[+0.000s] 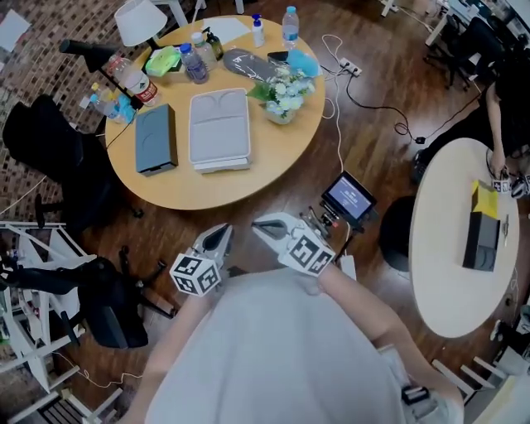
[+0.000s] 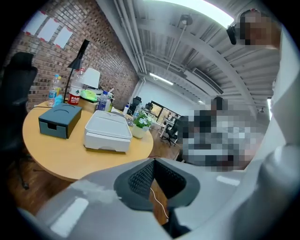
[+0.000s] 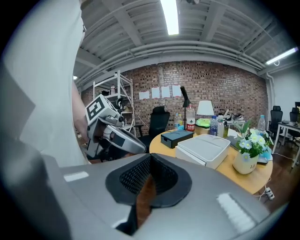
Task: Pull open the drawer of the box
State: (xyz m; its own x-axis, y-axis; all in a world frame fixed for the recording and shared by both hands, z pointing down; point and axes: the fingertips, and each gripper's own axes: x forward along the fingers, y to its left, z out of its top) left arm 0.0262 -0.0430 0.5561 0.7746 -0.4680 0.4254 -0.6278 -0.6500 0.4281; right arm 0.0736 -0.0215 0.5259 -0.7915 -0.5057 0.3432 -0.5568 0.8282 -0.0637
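Observation:
A dark blue-grey box (image 1: 155,138) with a drawer slot in its near end lies on the round wooden table (image 1: 248,186); the left gripper view shows it too (image 2: 60,121). Beside it sits a flat white box (image 1: 219,128) (image 2: 108,131) (image 3: 209,149). My left gripper (image 1: 222,234) (image 2: 153,161) is shut and empty, held near my body, well short of the table edge. My right gripper (image 1: 258,224) (image 3: 150,159) is shut too, with nothing between its pads, just right of the left one. In the right gripper view the left gripper (image 3: 110,129) shows at the left.
Bottles (image 1: 195,62), a white lamp (image 1: 139,21) and a flower pot (image 1: 281,93) crowd the table's far half. A black chair (image 1: 50,153) stands at its left. A small screen (image 1: 348,197) and cables lie on the floor; a second table (image 1: 451,248) stands at the right.

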